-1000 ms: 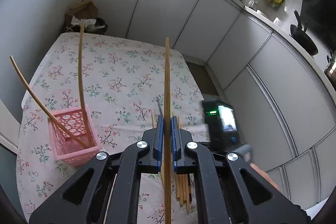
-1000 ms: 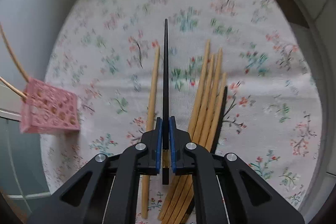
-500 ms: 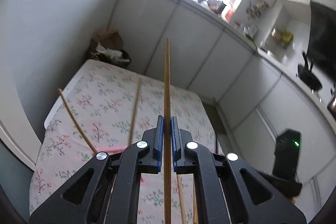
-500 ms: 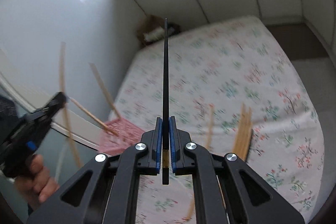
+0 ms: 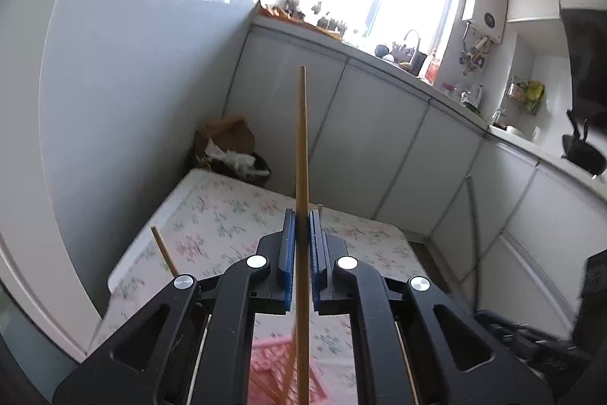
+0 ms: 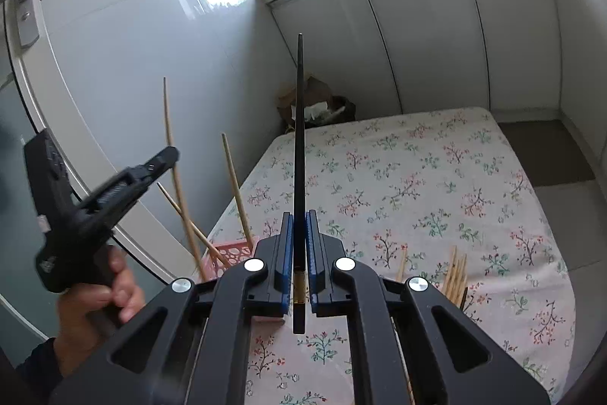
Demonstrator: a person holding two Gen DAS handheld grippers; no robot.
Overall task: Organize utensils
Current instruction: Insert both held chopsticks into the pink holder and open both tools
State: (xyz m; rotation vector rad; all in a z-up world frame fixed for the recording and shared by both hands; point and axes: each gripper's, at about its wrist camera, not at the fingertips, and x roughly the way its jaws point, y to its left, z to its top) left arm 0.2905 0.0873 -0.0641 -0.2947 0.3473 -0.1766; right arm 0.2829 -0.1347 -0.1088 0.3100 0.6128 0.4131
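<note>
My left gripper (image 5: 300, 215) is shut on a wooden chopstick (image 5: 301, 147) that stands upright, its lower end over the pink basket (image 5: 273, 374). My right gripper (image 6: 299, 215) is shut on a black chopstick (image 6: 298, 139), held upright above the floral table (image 6: 417, 185). The pink basket (image 6: 227, 255) sits at the table's left edge with wooden chopsticks (image 6: 235, 185) leaning in it. The left gripper (image 6: 114, 192) shows in the right wrist view just left of the basket. A bundle of wooden chopsticks (image 6: 457, 272) lies on the table to the right.
A bin with a brown paper bag (image 5: 231, 147) stands beyond the table's far end. White cabinets (image 5: 379, 147) run along the back and right. A white wall (image 6: 132, 63) and door frame are close on the left.
Both grippers have tilted up from looking down at the table to near level. The left gripper has carried its wooden chopstick over the pink basket; the right lifted the black one off the pile.
</note>
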